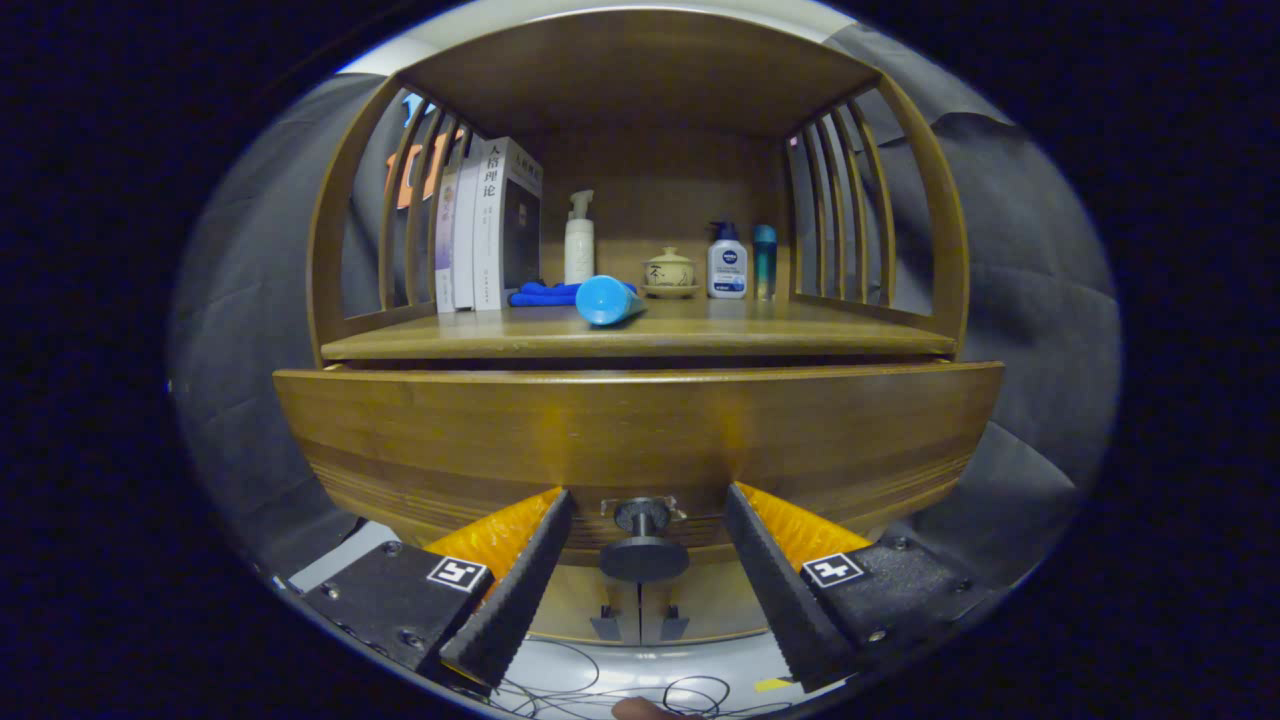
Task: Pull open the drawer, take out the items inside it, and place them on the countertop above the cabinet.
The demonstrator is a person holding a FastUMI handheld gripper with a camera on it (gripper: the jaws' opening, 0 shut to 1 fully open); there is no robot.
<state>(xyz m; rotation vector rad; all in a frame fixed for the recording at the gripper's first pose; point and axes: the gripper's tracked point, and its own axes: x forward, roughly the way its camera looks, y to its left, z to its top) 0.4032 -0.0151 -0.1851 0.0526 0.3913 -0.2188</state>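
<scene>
While the claw (643, 560) is sitting released, fingers spread, the drawer's dark knob (643, 545) is lying dead centre between them, stem pointing straight back. Drawer front (640, 430) is bulging just beyond, countertop (700, 335) farther above.
</scene>
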